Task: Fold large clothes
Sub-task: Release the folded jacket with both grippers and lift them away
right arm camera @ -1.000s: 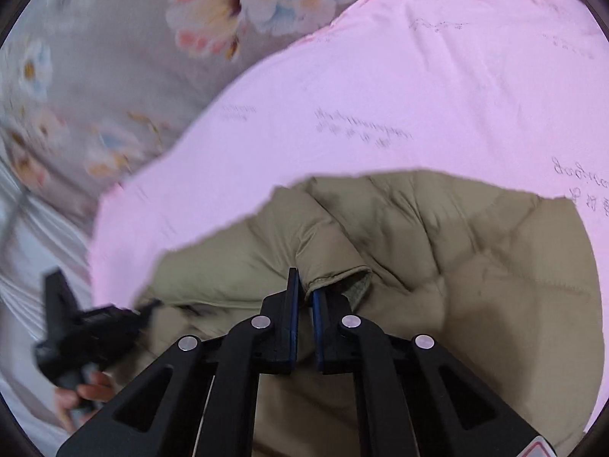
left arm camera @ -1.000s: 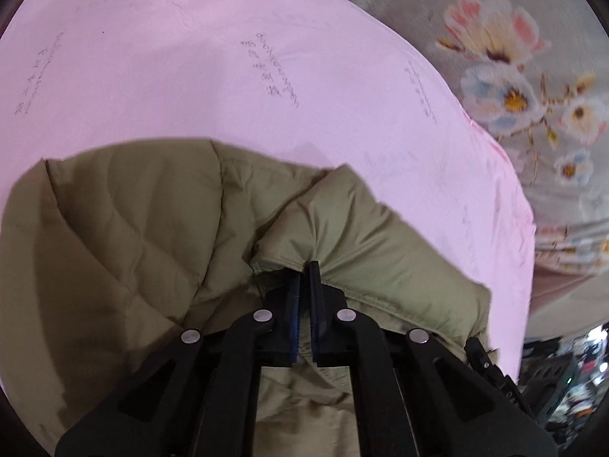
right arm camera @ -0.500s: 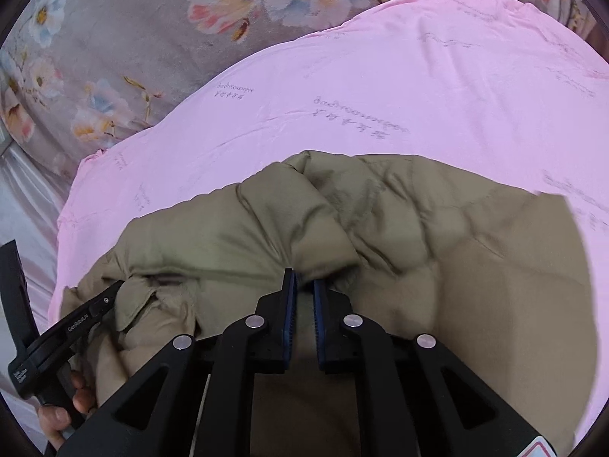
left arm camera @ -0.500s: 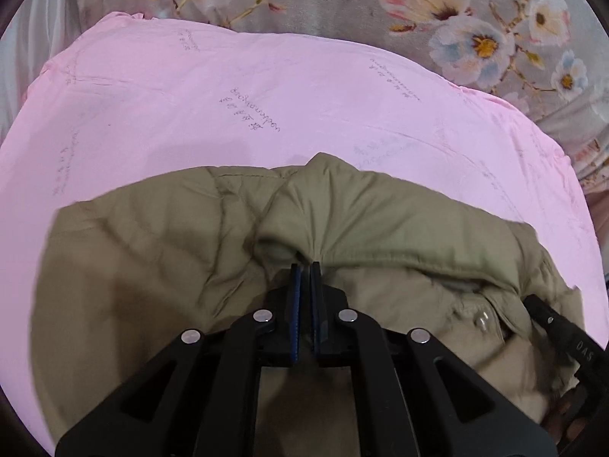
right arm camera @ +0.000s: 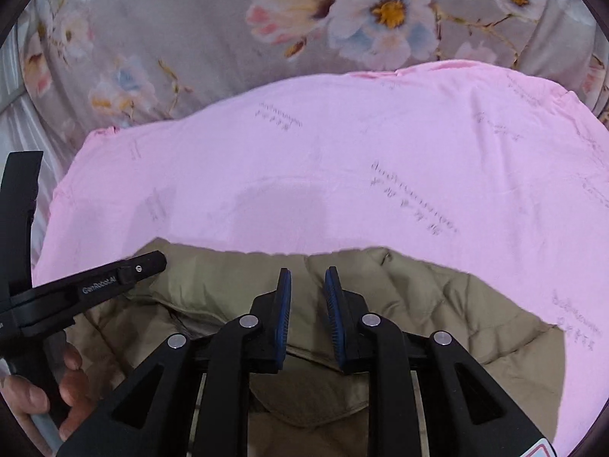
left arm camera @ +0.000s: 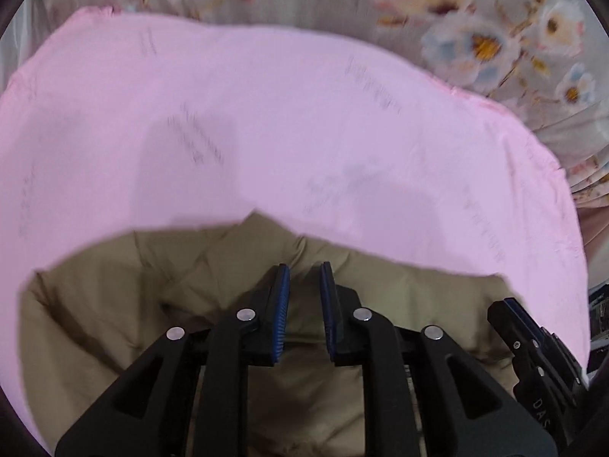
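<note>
An olive quilted jacket (left arm camera: 114, 323) lies on a pink sheet (left arm camera: 266, 122), filling the near part of both views. My left gripper (left arm camera: 304, 270) hovers just above the jacket, its jaws opening, with a narrow gap and no cloth pinched between the blue pads. My right gripper (right arm camera: 307, 274) stands likewise over the jacket (right arm camera: 475, 323), jaws opening and nothing gripped. The right gripper's black body (left arm camera: 533, 358) shows at the lower right of the left wrist view. The left gripper's finger (right arm camera: 114, 278) reaches in from the left of the right wrist view, held by a hand (right arm camera: 34, 396).
The pink sheet (right arm camera: 342, 175) is spread over grey bedding with a flower print (right arm camera: 342, 11). The sheet's far edge runs across the upper part of both views. Pale pleated fabric (right arm camera: 19, 122) shows at the far left.
Both grippers let go of the jacket folds they pinched and their jaws parted. Both drew back toward the near side, so more pink sheet shows beyond the jacket.
</note>
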A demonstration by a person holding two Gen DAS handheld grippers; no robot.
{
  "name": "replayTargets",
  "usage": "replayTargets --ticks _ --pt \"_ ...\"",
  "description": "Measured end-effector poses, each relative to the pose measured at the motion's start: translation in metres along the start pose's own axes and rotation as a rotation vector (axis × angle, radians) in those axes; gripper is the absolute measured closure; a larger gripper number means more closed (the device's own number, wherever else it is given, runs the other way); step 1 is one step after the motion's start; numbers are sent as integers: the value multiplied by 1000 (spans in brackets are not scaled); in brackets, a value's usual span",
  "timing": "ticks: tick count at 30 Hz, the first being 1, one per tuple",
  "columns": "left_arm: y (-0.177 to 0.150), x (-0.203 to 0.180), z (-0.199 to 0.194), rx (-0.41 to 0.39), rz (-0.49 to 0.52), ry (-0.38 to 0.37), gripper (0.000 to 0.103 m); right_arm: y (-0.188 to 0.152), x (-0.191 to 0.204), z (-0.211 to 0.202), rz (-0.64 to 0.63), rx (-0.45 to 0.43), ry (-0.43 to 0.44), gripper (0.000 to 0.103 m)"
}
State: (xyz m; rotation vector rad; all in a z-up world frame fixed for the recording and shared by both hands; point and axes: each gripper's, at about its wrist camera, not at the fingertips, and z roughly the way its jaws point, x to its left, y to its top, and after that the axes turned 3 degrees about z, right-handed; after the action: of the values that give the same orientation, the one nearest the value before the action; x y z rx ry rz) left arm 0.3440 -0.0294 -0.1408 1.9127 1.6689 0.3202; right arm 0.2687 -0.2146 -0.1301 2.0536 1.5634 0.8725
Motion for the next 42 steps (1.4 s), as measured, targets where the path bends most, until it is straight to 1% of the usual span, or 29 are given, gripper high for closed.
replayTargets --ticks 2,3,6,9,13,25,31,34,35,36,37,38,39,40,41,42 --pt "-13 -2 4 -61 35 8 88 -12 -3 9 12 -10 17 83" --pt "-18 -5 4 -84 56 25 88 -13 -5 9 24 -13 20 83" --pt "-26 -11 6 -125 83 59 88 -16 -4 11 22 -19 2 83" --pt "-30 -15 8 -147 103 82 88 -17 2 14 -1 -22 -26 83" --pt "-31 -15 5 -158 111 93 88 -17 3 15 -1 -19 -29 83" --pt "-30 -14 5 -163 105 87 88 -17 0 15 15 -14 -14 83" --pt "-30 -15 6 -163 106 95 88 -14 -7 17 54 -5 24 84" --pt "-29 -12 5 -164 93 76 87 -13 -16 15 99 -3 79 84" --pt "-29 -9 4 -165 80 56 87 -14 -20 11 116 -5 96 84" --pt "-31 -3 0 -164 65 31 86 -16 -23 3 130 -5 95 83" --pt "-34 2 -8 -158 58 22 86 -20 -28 -11 152 -5 83 83" --pt "-41 11 -24 -151 54 10 84 -25 -35 -30 178 -11 92 76" --pt "-48 17 -38 -158 53 -16 70 -33 -45 -55 205 -29 123 62" --pt "-59 29 -58 -167 55 -54 60 -42 -55 -79 218 -43 147 55" --pt "-71 39 -77 -180 61 -68 42 -49 -65 -101 220 -51 159 48" --pt "-89 55 -103 -202 74 -67 32 -66 -79 -126 213 -51 157 47"
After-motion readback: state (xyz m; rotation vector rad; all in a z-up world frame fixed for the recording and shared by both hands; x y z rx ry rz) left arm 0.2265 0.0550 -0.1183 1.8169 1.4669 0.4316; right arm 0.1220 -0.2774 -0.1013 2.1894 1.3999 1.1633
